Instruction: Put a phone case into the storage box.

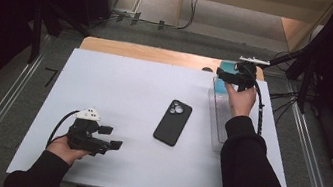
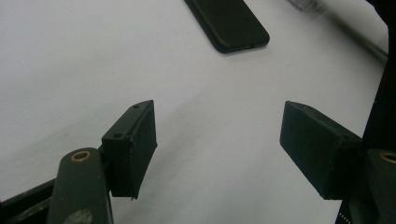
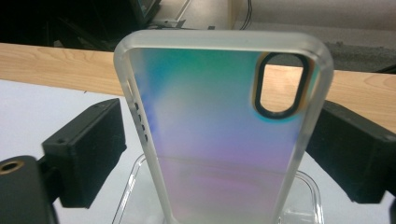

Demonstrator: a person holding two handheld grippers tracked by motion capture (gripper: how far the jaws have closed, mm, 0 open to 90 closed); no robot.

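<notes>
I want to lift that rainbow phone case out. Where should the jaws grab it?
Probably the two frosted long edges of the phone case, near its free top. It stands up out of the clear tray, so come toward its flat face, one jaw either side.

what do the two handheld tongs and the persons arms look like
Both the left tongs and the right tongs are black, each topped by a pale three-cornered plate and trailing a black cable. Their jaws end in blocky black pads on arms with brass-ringed holes. The person wears black long sleeves.
</notes>
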